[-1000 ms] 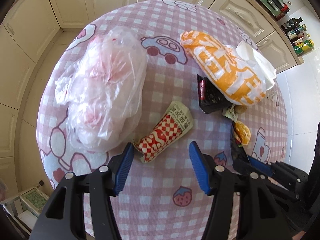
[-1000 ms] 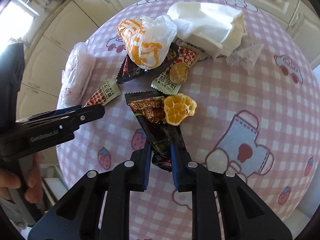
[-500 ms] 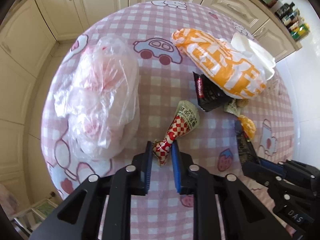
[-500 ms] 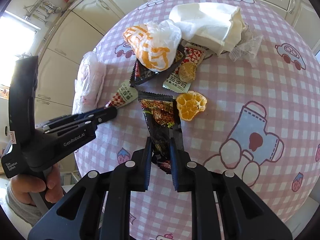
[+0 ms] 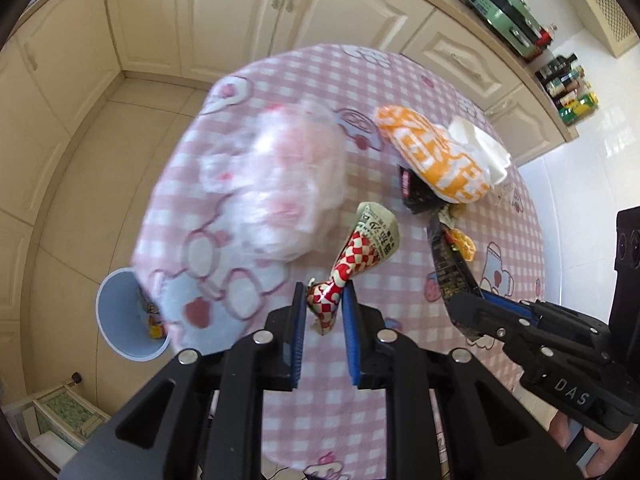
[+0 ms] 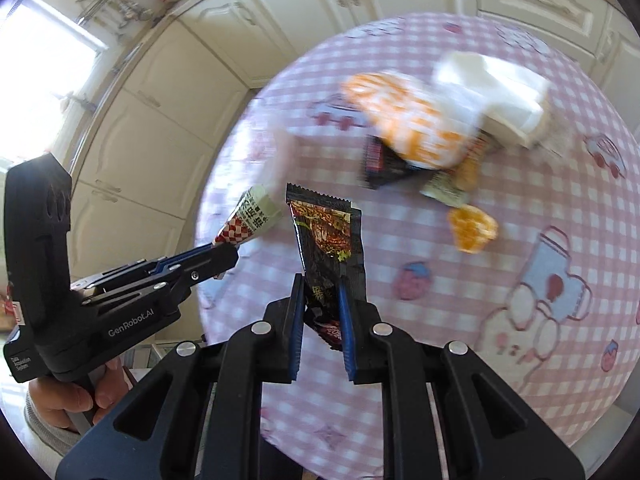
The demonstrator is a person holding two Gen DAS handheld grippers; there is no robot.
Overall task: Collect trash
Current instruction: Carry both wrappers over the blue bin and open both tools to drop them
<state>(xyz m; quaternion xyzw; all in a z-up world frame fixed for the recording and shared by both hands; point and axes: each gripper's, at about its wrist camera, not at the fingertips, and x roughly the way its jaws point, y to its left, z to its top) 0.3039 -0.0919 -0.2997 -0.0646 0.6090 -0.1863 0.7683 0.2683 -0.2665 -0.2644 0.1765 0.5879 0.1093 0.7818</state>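
My left gripper [image 5: 323, 300] is shut on a red-and-white checked wrapper [image 5: 360, 252] and holds it above the pink checked table [image 5: 400, 360]. My right gripper [image 6: 319, 304] is shut on a black snack wrapper [image 6: 328, 240], lifted off the table [image 6: 440, 320]. The left gripper [image 6: 218, 258] with its checked wrapper [image 6: 250, 226] shows in the right wrist view. The right gripper [image 5: 466, 300] shows in the left wrist view. On the table remain an orange-and-white bag [image 5: 434, 160], a clear plastic bag [image 5: 280, 184], white tissue [image 6: 492, 96], orange peel [image 6: 472, 228] and a dark wrapper [image 6: 384, 164].
A pale blue bin [image 5: 128, 320] with some trash inside stands on the floor by the table's left edge. Cream cabinets [image 5: 240, 16] line the far walls. A countertop with bottles [image 5: 568, 92] is at the right.
Both grippers have risen from the table with their wrappers. The left gripper closed on the checked wrapper and lifted it. The blue bin has come into view.
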